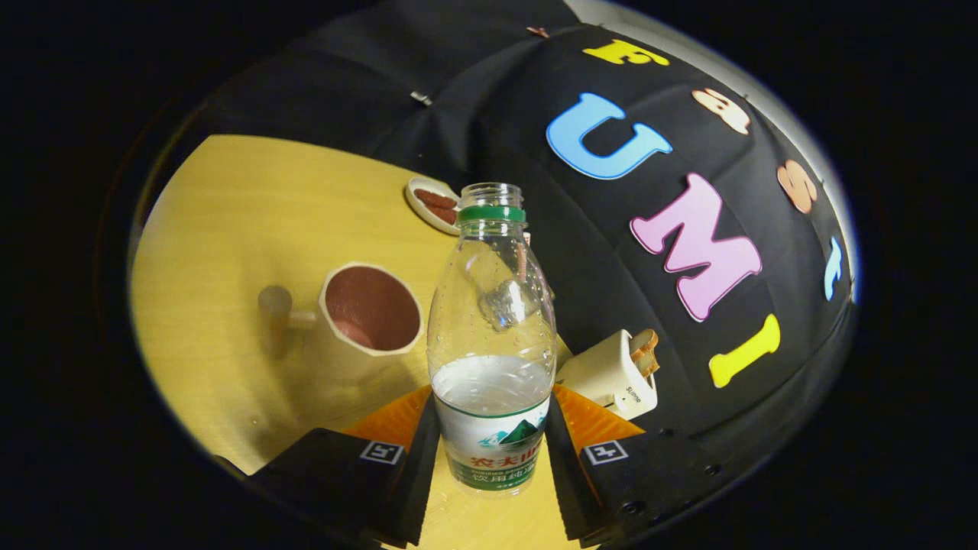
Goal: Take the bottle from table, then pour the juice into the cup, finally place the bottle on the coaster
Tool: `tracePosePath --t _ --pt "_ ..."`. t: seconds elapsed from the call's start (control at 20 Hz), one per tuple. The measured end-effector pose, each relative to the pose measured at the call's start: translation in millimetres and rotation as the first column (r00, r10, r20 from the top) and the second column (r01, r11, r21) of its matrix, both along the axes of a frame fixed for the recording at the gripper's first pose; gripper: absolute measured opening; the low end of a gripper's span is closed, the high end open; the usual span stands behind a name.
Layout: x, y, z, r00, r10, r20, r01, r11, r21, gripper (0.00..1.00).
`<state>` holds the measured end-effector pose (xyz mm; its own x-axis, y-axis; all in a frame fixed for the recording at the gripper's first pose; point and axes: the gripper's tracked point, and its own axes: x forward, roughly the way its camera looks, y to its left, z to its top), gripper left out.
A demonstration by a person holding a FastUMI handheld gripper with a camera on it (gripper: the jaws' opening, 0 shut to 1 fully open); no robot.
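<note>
The uncapped bottle (pixel 492 336), roughly a third full of clear liquid, stands upright above the counter (pixel 229 229), clamped between the claw (pixel 492 451) fingers. The cup (pixel 367 321) sits at ten o'clock, tilted view.

A: From where does the camera look?

B: It rides on the gripper (pixel 490 458) and faces forward along the two jaws, tilted, a little above the wooden surface (pixel 229 229).

A: How near is it?

B: Very near. The bottle (pixel 491 336) stands close in front; the cup (pixel 367 313) and the toaster (pixel 615 374) are just beyond, before the booth's wall.
</note>
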<state>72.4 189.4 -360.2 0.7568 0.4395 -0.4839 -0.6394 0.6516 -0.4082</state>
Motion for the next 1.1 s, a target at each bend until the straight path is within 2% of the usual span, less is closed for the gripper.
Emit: tracePosePath --t 0.15,0.5,0.9,1.0,1.1 --pt "0.3 3.5 17.6 0.997 -0.044 -0.064 0.055 0.982 0.180 0.71" --pt "14.9 4.3 51.0 0.982 -0.085 -0.166 0.155 0.868 0.472 0.72" --pt "69.2 -2.5 51.4 0.970 -0.155 -0.189 0.241 0.727 0.643 0.72" --pt "81.9 -4.4 41.1 0.966 -0.170 -0.197 0.259 0.703 0.662 0.72" --pt "93.2 -5.1 27.9 0.963 -0.183 -0.195 0.268 0.698 0.664 0.72"
